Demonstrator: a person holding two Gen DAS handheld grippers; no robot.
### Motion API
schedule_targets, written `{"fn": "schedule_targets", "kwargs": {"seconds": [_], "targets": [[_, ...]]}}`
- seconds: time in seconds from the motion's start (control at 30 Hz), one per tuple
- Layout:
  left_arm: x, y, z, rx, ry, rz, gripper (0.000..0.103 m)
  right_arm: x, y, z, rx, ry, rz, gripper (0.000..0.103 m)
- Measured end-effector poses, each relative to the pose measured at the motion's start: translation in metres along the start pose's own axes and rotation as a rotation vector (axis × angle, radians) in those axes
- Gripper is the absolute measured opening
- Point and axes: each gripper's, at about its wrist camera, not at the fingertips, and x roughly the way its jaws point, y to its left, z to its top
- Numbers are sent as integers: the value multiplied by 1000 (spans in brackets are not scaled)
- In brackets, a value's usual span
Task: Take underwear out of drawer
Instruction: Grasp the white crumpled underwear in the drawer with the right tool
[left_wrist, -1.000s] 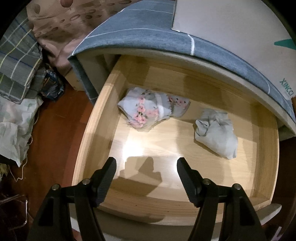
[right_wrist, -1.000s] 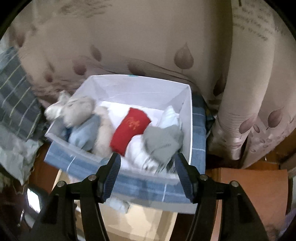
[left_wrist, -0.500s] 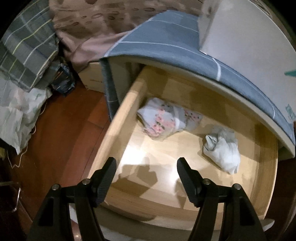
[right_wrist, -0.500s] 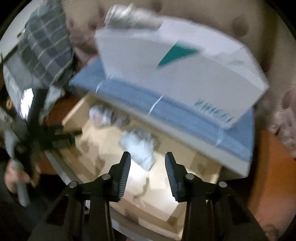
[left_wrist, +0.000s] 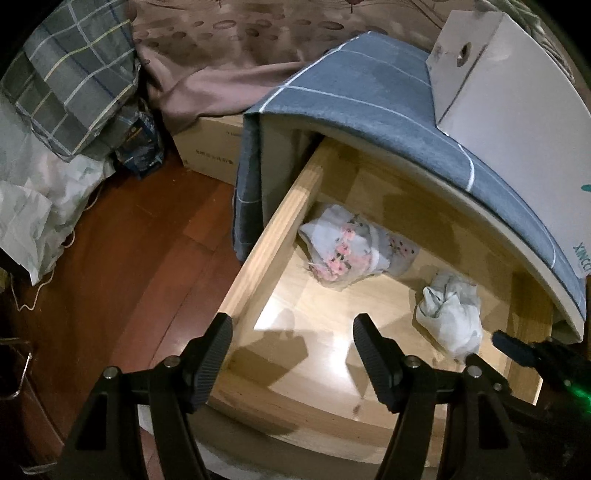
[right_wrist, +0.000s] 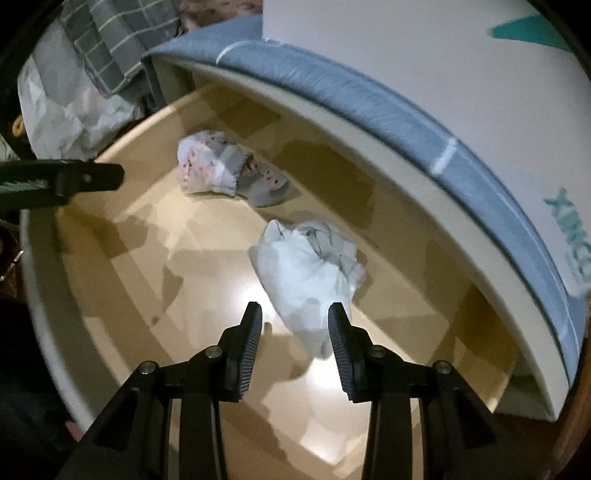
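Observation:
The wooden drawer (left_wrist: 273, 229) stands pulled open. In it lie floral underwear (left_wrist: 347, 254) with pink flowers at the back left and plain white crumpled underwear (left_wrist: 450, 317) at the right. My left gripper (left_wrist: 291, 332) is open and empty above the drawer's front left corner. My right gripper (right_wrist: 294, 321) is open, low inside the drawer (right_wrist: 110, 295), its fingers on either side of the near end of the white underwear (right_wrist: 306, 266); contact is unclear. The floral underwear (right_wrist: 218, 170) lies beyond. The right gripper's tip shows in the left wrist view (left_wrist: 517, 343).
A white cardboard box (left_wrist: 517, 110) stands on the blue checked cloth (left_wrist: 369, 103) over the cabinet top. A brown cardboard box (left_wrist: 210, 147), plaid bedding (left_wrist: 74, 81) and a white bag (left_wrist: 33, 218) lie on the wooden floor (left_wrist: 129, 277) at left.
My right gripper swung down from the white box into the drawer, narrowed, and reached the white underwear. My left gripper drew back and leftward, staying open.

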Motion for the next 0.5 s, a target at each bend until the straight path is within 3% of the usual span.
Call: {"fn": "schedule_targets", "kwargs": {"seconds": [0.2,0.37,0.5], "targets": [[1,4,1,-12,5,-1,70,26,3,12,-30,50,1,35],[2,2,1,-7,11,-4,70,30,3,19,-65,36,-35,36],[2,2,0,-3,11,-5,70,44,5,23,-84,55,-49,41]]}}
